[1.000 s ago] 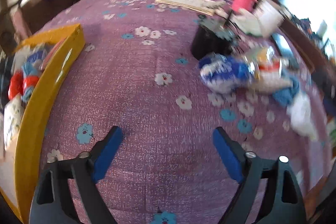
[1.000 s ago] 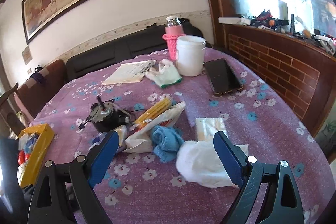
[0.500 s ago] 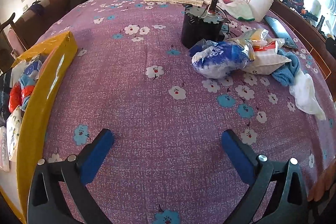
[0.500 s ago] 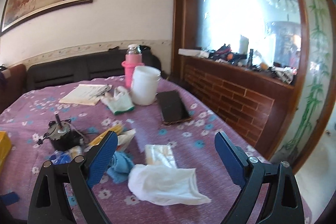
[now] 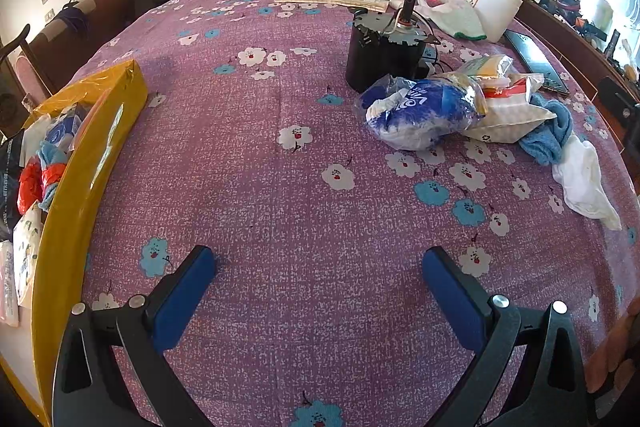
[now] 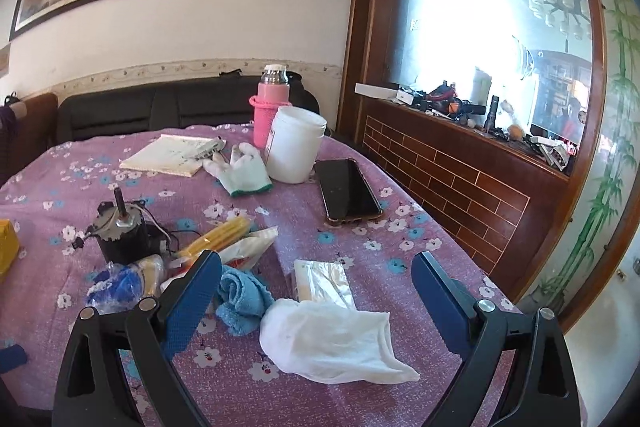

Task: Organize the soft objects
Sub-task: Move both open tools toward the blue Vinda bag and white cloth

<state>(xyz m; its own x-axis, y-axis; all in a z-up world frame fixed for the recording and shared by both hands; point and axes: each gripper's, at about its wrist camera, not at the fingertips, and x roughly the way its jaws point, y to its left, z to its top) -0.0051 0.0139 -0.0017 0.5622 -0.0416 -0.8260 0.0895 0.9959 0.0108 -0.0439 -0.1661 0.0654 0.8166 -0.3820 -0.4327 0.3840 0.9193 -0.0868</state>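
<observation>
A yellow box [image 5: 80, 163] at the table's left edge holds several soft packs and cloths. A blue plastic tissue bag [image 5: 420, 111] lies mid-right, beside a white-and-orange pack [image 5: 508, 107], a blue cloth [image 5: 548, 135] and a white cloth [image 5: 580, 179]. My left gripper [image 5: 318, 267] is open and empty over bare tablecloth. My right gripper [image 6: 316, 275] is open and empty above the white cloth [image 6: 332, 339], with the blue cloth [image 6: 240, 303] by its left finger. A white glove [image 6: 240, 171] lies farther back.
A black motor [image 5: 384, 55] stands behind the blue bag. A phone [image 6: 348, 191], white tub [image 6: 294, 151], pink bottle [image 6: 270, 107], notebook [image 6: 172, 155] and a foil packet [image 6: 324, 283] are on the purple flowered tablecloth [image 5: 280, 187]. A brick-faced ledge runs along the right.
The left view has steadied and the gripper has drawn back slightly from the pile. The right gripper has swung right and tilted up; both stay open.
</observation>
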